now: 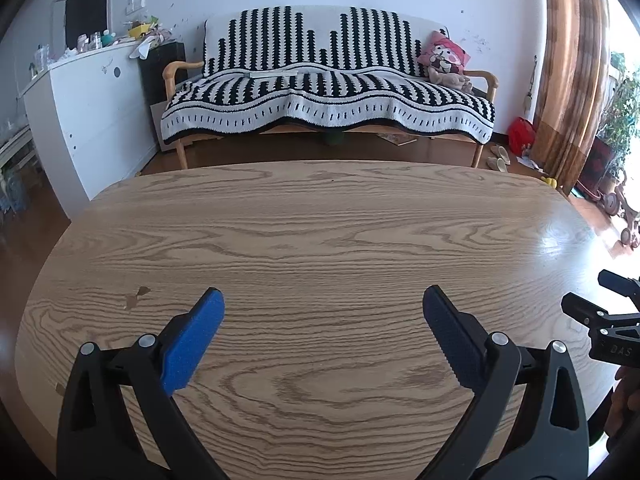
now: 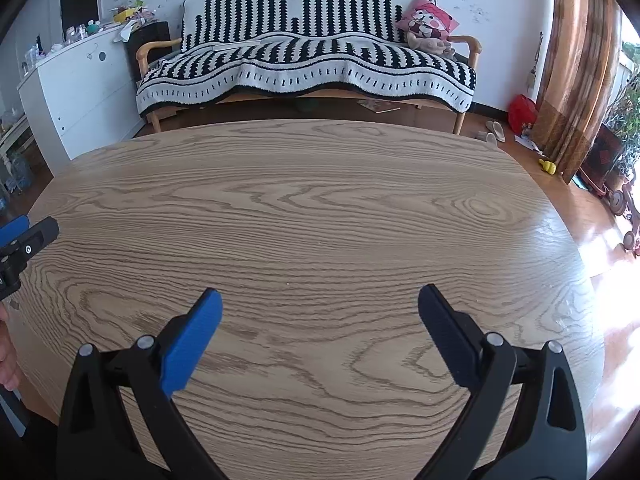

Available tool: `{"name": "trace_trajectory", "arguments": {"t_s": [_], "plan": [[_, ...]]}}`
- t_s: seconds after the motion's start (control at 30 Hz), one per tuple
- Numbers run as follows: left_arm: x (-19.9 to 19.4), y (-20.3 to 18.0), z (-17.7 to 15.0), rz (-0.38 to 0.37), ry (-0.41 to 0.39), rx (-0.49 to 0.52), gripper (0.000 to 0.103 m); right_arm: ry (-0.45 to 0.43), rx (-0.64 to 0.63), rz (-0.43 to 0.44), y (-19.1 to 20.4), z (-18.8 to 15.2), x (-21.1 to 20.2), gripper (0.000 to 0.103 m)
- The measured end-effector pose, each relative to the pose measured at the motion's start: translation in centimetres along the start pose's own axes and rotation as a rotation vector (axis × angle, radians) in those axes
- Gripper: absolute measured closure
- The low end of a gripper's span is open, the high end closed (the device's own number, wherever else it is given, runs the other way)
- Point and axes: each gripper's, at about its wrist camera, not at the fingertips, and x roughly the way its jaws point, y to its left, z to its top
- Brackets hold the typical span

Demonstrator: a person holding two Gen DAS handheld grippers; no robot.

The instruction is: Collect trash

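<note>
No trash shows on the wooden table (image 1: 320, 240) in either view. My left gripper (image 1: 323, 300) is open and empty, its blue-padded fingers (image 1: 192, 340) spread wide just above the near part of the table. My right gripper (image 2: 320, 300) is open and empty too, over the same table (image 2: 320, 200) to the right of the left one. The right gripper's black body shows at the right edge of the left wrist view (image 1: 612, 320). The left gripper's finger shows at the left edge of the right wrist view (image 2: 24, 240).
A sofa (image 1: 328, 92) with a black-and-white striped cover stands behind the table against the wall, a pink cushion (image 1: 444, 56) on it. A white cabinet (image 1: 80, 112) with clutter on top stands at the left. A brown curtain (image 1: 568, 80), a red bag (image 1: 522, 132) and plants are at the right.
</note>
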Motion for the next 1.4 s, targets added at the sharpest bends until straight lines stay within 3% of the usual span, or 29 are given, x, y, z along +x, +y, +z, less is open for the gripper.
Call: {"name": "trace_trajectory", "arguments": {"t_s": [1.4], "plan": [[0.1, -0.6, -1.1, 0.002, 0.012, 0.009, 0.007, -0.001, -0.005, -0.001, -0.1, 0.0, -0.2, 0.008]]}}
